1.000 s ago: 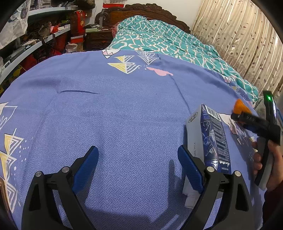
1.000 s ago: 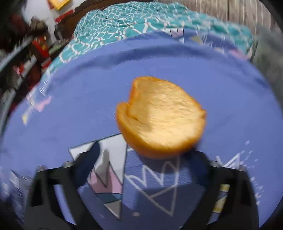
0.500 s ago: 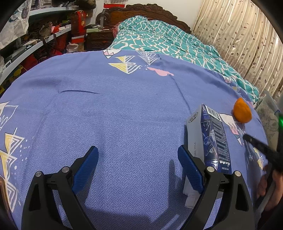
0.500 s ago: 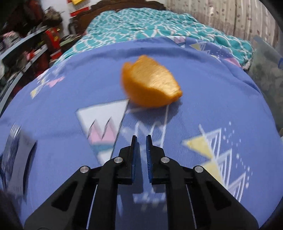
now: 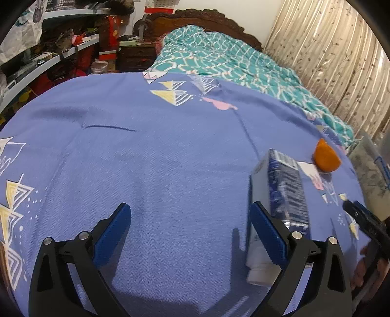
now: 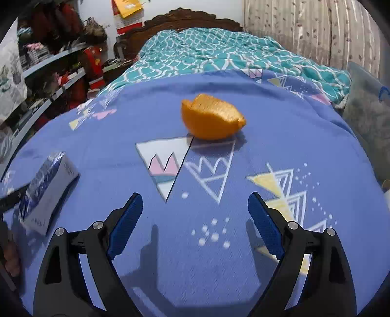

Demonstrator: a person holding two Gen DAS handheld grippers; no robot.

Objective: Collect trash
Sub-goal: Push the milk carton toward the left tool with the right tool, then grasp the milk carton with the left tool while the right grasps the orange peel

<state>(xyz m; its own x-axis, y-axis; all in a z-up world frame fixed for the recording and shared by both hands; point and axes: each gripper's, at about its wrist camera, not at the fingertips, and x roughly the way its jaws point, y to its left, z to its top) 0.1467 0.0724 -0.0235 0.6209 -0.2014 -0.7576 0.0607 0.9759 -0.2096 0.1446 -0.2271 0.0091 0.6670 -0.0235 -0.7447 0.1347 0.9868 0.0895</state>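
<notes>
An orange peel (image 6: 212, 119) lies on the blue blanket (image 6: 219, 231), well ahead of my right gripper (image 6: 195, 202). That gripper's jaws are opening wide with nothing between them. A blue and white milk carton (image 5: 285, 187) lies on its side with its white cap (image 5: 258, 273) toward me. It rests just outside the right finger of my left gripper (image 5: 187, 209). The left gripper's jaws are opening too, over bare blanket. The left wrist view shows the peel (image 5: 325, 158) beyond the carton. The carton (image 6: 46, 187) sits at the left of the right wrist view.
A teal patterned quilt (image 5: 231, 61) covers the far half of the bed below a dark wooden headboard (image 5: 207, 19). Cluttered shelves (image 5: 48, 61) line the left side. Curtains (image 5: 329, 61) hang on the right, with a grey printed cushion (image 6: 365, 117) by the bed's right edge.
My right gripper let go of the orange peel, which now lies on the blanket. It drew back from the peel, shut, then opened wide. The left gripper stayed put.
</notes>
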